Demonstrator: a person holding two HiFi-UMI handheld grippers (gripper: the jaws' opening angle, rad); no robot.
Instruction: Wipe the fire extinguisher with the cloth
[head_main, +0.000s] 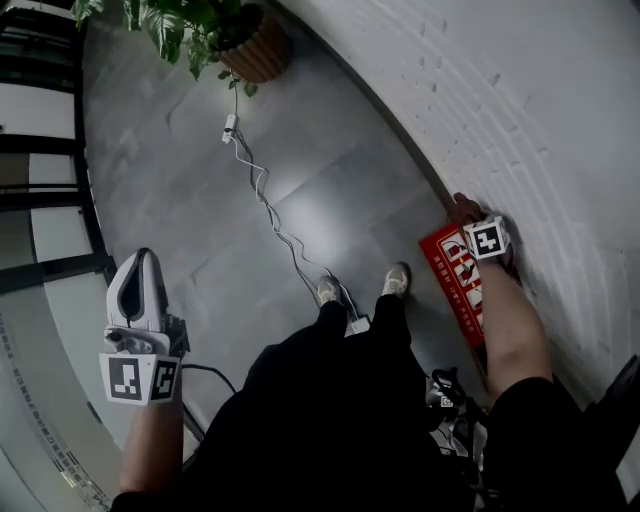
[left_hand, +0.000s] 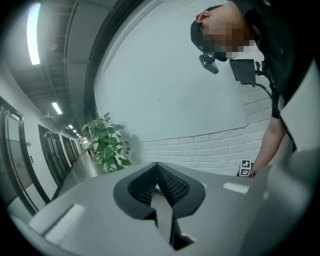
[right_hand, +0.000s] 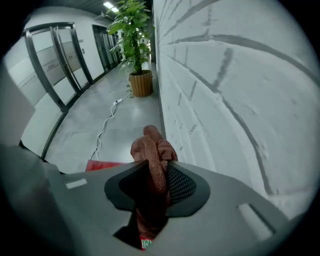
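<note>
At the floor's (head_main: 200, 180) edge under the wall (head_main: 520, 100), pinching the cloth (right_hand: 152, 147) in the right tongs (right_hand: 156, 169) over the red extinguisher box (head_main: 452, 278) for wiping, holding the closed, empty left tongs (head_main: 141, 262) clear.

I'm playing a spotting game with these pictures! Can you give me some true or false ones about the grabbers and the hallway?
1. The right gripper is clamped on a reddish-brown cloth. True.
2. The left gripper holds a sponge. False: its jaws are together with nothing between them.
3. A potted plant stands beside the white brick wall. True.
4. The cable lying across the floor is blue. False: it is white.
</note>
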